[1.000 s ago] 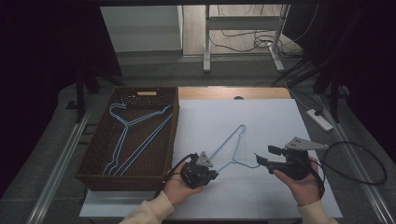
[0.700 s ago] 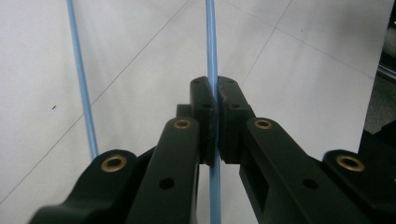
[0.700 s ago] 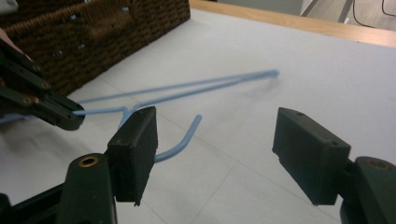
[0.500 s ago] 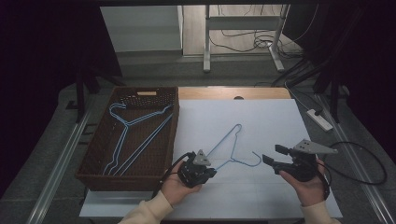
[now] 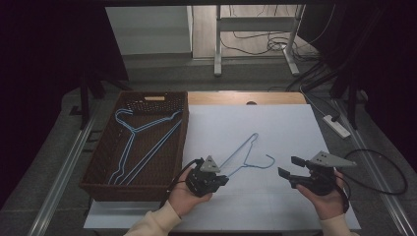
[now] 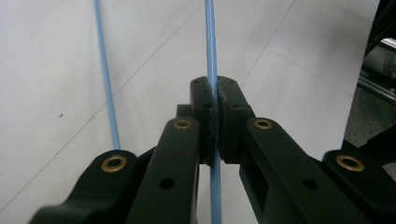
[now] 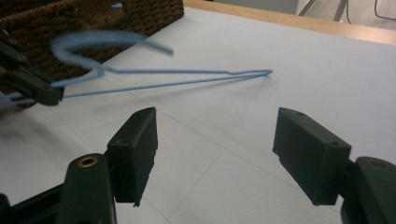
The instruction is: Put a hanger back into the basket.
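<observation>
My left jaws: pressed together on the thin wire of the blue hanger (image 6: 211,51); in the left gripper view the wire runs straight up between my two black pads, pinched along their seam.
My left gripper (image 5: 220,180): low over the white sheet near its front edge, just right of the basket, jaws pointing toward the hanger's lower end.
My right jaws: spread wide with nothing between them; in the right gripper view bare white sheet shows in the gap.
My right gripper (image 5: 287,167): near the sheet's front right, jaws pointing left toward the hook, apart from the hanger.
Blue hanger (image 5: 243,155): near the middle of the white sheet, its far corner up and to the right of my left gripper, its hook curling toward my right gripper. In the right gripper view the hook looks blurred and raised off the sheet, while the far corner rests on it.
Second wire: in the left gripper view another blue wire of the same hanger runs to the left of my pads, not gripped.
White sheet (image 5: 275,128): covers most of the table top; a strip of bare wood shows at its far edge.
Basket (image 5: 101,169): dark woven, left of the sheet, touching its edge.
Hangers in basket (image 5: 137,142): blue wire hangers lying flat inside; I cannot tell how many.
My hands: each wraps its gripper from below, pale sleeves at the front edge.
</observation>
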Demonstrator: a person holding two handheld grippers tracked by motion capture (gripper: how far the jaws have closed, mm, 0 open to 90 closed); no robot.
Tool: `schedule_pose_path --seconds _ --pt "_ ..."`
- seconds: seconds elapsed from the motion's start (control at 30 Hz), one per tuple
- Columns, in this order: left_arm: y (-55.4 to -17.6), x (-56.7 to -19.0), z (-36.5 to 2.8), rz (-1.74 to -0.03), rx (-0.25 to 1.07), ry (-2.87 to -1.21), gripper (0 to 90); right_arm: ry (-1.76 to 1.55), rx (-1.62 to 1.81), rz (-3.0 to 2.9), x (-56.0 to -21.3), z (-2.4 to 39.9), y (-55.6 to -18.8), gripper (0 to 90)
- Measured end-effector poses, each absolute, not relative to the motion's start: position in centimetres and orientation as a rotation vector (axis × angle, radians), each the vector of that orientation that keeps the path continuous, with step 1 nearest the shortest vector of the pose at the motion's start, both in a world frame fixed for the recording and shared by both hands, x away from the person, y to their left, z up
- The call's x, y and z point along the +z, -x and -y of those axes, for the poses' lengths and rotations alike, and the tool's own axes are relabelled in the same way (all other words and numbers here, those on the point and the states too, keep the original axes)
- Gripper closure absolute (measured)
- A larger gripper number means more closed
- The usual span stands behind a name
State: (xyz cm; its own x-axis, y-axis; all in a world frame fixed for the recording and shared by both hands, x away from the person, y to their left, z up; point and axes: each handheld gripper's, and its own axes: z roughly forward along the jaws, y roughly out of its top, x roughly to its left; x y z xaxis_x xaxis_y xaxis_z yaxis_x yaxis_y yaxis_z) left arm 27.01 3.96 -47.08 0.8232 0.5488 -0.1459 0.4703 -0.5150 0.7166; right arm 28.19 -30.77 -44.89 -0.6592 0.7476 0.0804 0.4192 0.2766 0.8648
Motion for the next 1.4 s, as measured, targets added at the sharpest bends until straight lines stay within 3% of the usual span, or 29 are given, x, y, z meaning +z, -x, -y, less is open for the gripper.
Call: schedule_pose_path --seconds 0.37,0.77,1.4 --pt "-26.5 -43.5 -5.0 -0.720 0.134 -2.127 86.4 -1.074 1.309 -2.220 -45.9 31.2 -28.4 30.7" --pt "-27.3 -39.5 -9.1 -0.731 0.175 -2.021 86.4 -1.068 1.254 -2.259 -46.7 30.7 -28.6 30.2" --pt "-27.8 -37.4 -16.7 -0.822 0.231 -1.880 86.4 -1.066 1.207 -2.290 -47.2 30.2 -28.7 28.9"
